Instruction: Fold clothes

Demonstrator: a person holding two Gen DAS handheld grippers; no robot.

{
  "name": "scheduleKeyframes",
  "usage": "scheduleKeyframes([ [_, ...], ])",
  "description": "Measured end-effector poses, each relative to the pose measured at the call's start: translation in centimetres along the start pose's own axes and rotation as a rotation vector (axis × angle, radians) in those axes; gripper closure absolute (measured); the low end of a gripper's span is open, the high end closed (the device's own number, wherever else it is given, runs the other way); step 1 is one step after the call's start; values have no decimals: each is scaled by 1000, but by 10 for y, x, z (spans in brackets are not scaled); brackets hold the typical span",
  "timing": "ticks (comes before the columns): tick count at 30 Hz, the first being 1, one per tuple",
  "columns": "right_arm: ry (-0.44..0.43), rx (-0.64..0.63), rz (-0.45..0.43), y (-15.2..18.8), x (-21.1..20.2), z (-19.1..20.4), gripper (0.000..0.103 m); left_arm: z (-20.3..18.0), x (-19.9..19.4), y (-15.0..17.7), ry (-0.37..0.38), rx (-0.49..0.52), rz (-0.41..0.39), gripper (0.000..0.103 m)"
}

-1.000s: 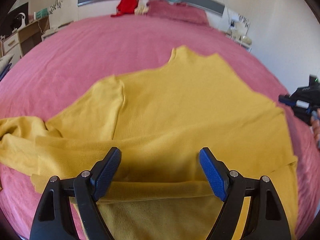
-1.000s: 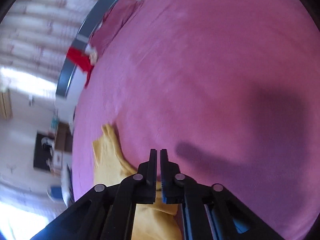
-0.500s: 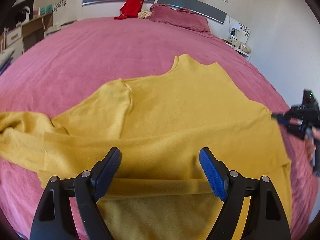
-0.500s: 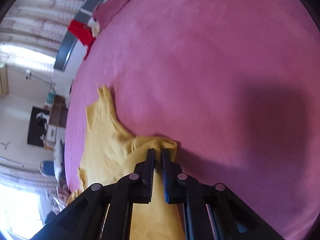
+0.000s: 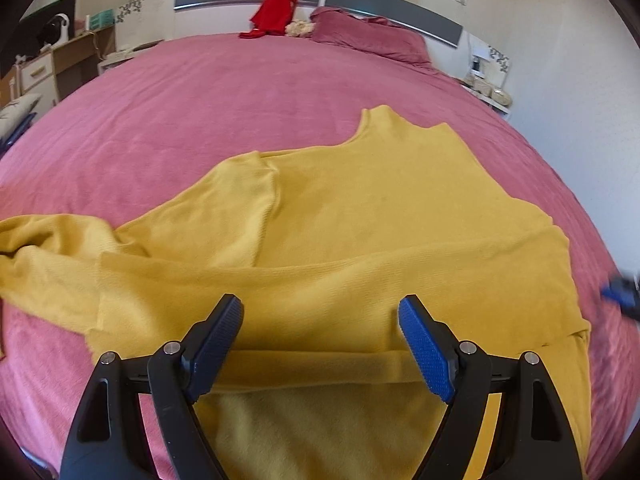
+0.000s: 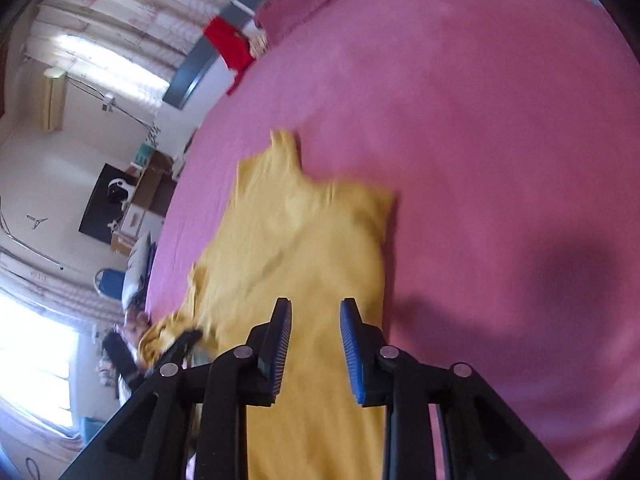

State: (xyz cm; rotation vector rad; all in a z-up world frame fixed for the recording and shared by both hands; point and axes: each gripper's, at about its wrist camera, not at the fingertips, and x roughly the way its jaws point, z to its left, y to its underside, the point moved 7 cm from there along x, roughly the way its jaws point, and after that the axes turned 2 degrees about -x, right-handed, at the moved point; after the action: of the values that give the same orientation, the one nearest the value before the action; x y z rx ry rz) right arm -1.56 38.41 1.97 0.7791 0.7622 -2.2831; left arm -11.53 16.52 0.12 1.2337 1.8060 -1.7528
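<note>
A yellow sweater [image 5: 360, 216] lies spread on the pink bed [image 5: 200, 92], its right sleeve folded across the body and its left sleeve [image 5: 52, 256] trailing off to the left. My left gripper [image 5: 320, 316] is open and empty just above the folded hem. My right gripper [image 6: 314, 312] is open and empty above the sweater's right side [image 6: 304, 240]; it also shows blurred at the right edge of the left wrist view [image 5: 622, 296].
A red garment [image 5: 278, 4] hangs on the headboard [image 5: 392, 8], beside a pink pillow [image 5: 368, 36]. A desk and drawers [image 5: 44, 68] stand at the left, a nightstand [image 5: 486, 84] at the right.
My right gripper has opened, let go of the sweater's right sleeve and pulled back. My left gripper stays open in place.
</note>
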Motion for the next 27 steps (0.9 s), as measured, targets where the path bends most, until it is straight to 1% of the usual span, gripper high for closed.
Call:
scheduleKeyframes([
  [2, 26, -10, 45, 23, 7, 8, 76, 3, -1, 1, -67, 22, 13, 21],
  [6, 6, 49, 76, 45, 27, 9, 76, 5, -3, 6, -97, 39, 52, 21],
  [8, 47, 133, 62, 49, 39, -3, 76, 5, -3, 6, -121, 48, 61, 21],
  [10, 61, 217, -13, 46, 39, -17, 76, 7, -2, 6, -148, 52, 64, 21],
  [13, -4, 321, -112, 41, 40, -21, 76, 10, 0, 5, -178, 55, 67, 21],
  [14, -19, 340, -139, 39, 40, -20, 76, 10, 1, 5, -185, 55, 68, 21],
  [15, -17, 351, -160, 37, 40, -21, 76, 11, 3, 5, -185, 53, 72, 21],
  [16, -5, 357, -175, 36, 41, -22, 76, 11, 4, 5, -186, 52, 76, 21],
  [17, 5, 363, -190, 34, 42, -23, 81, 12, 6, 5, -191, 55, 78, 21],
  [18, 18, 364, -199, 32, 42, -25, 96, 12, 6, 5, -193, 57, 80, 21],
  [20, 48, 345, -210, 30, 36, -30, 98, 12, 5, 4, -192, 58, 76, 21],
  [24, 123, 252, -227, 28, -5, -46, 99, 11, 7, 4, -183, 67, 87, 21],
  [26, 161, 255, -219, 33, -18, -49, 99, 9, 10, 5, -185, 86, 86, 21],
  [27, 164, 267, -217, 35, -18, -52, 99, 8, 10, 6, -189, 94, 83, 21],
])
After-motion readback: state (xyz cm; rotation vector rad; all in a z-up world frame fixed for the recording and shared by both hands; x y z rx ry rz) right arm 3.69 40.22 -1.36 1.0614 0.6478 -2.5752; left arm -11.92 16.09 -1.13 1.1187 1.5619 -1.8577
